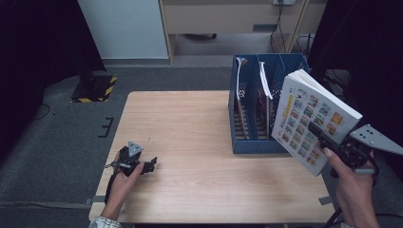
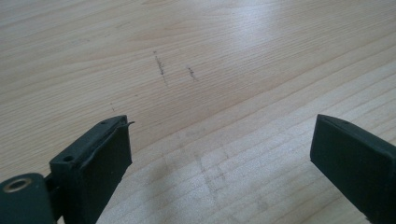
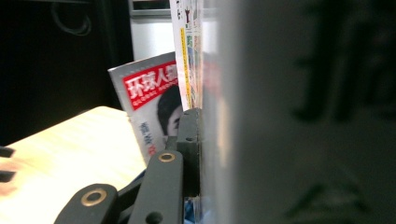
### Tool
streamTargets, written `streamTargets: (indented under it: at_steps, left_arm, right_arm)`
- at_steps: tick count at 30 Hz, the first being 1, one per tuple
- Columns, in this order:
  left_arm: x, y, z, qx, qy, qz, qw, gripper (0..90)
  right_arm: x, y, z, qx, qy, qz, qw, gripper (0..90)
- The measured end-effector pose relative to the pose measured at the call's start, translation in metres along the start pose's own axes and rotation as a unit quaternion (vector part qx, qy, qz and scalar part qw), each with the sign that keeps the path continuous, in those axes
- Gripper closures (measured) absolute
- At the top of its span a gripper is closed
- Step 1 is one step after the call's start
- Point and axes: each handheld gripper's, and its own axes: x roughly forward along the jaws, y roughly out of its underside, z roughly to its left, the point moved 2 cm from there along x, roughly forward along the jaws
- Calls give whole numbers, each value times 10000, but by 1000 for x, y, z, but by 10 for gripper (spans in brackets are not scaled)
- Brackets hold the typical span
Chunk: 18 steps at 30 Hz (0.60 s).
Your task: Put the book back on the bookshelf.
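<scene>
High view: at the left, the left gripper (image 1: 151,166) rests on the wooden table (image 1: 190,123), its fingers spread wide with bare wood between them. Farther right stands the blue file rack (image 1: 247,142). Just beside it, the right gripper (image 1: 317,131) clamps a thick book (image 1: 309,114), lifted and tilted above the table edge.

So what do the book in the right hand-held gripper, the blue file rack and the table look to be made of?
The book: paper, with a seemingly glossy printed cover of small colour pictures and a thick white page edge. The blue file rack: probably moulded plastic, going by its uniform colour and perforated dividers. The table: pale wood or wood-look laminate, with a matte, straight grain; which of the two is unclear.
</scene>
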Motion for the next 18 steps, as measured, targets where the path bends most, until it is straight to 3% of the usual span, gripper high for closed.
streamTargets:
  at_steps: [9,18]
  left_arm:
    - [1,0,1,6,-11,7,10000,48]
    - [1,0,1,28,-28,-5,10000,48]
  right_arm:
    - [14,-6,-17,45,344,-10,9994,739]
    - [41,-10,-35,62,756,47,9971,739]
